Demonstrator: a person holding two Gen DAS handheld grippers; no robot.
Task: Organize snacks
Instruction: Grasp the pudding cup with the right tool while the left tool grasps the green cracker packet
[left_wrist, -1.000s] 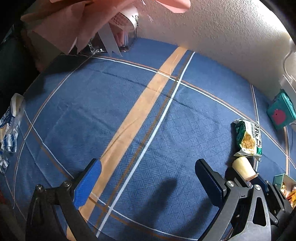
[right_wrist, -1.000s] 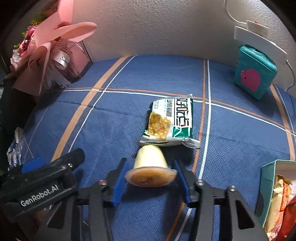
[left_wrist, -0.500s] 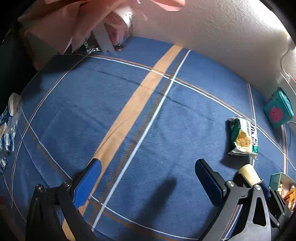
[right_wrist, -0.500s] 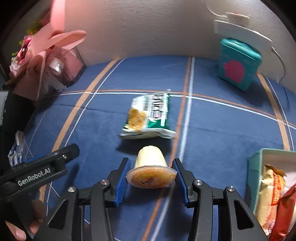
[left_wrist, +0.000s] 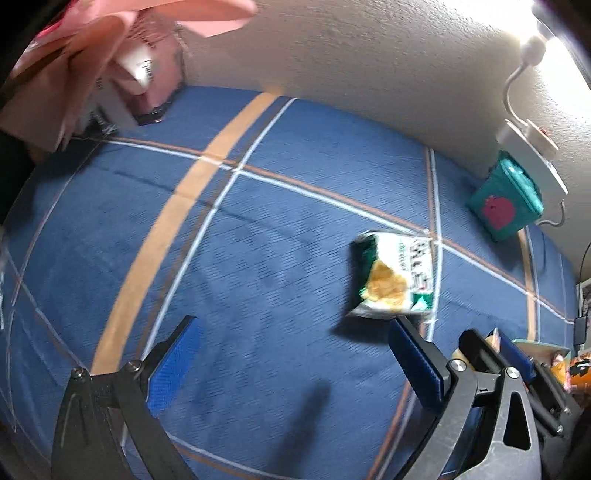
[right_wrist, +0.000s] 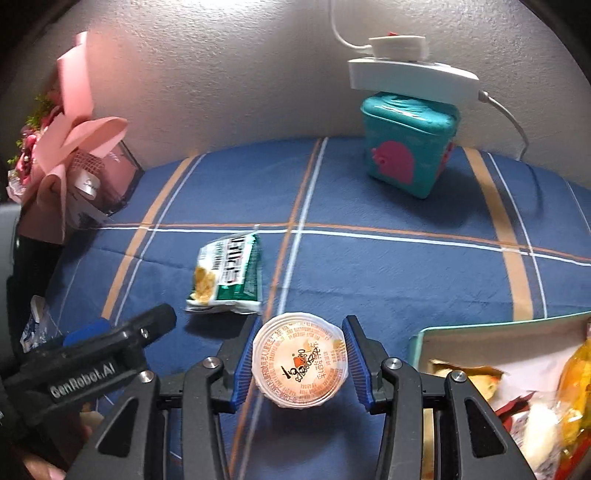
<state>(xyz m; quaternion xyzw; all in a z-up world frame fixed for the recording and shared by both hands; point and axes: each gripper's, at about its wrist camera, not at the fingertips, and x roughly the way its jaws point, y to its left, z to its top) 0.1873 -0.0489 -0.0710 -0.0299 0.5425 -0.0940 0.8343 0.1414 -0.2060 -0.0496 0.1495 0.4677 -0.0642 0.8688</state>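
Blue plaid tabletop (right_wrist: 406, 266): R tongs (right_wrist: 300, 363) clamped jelly cup (right_wrist: 300, 363), lifted for box (right_wrist: 480, 332); L tongs (left_wrist: 295, 363) wide, empty.

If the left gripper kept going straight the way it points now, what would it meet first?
Probably just the blue checked cloth. The left gripper is open with nothing between its fingers, aimed steeply down at bare cloth. The green snack packet lies off to the right of that line, though depth is hard to judge.
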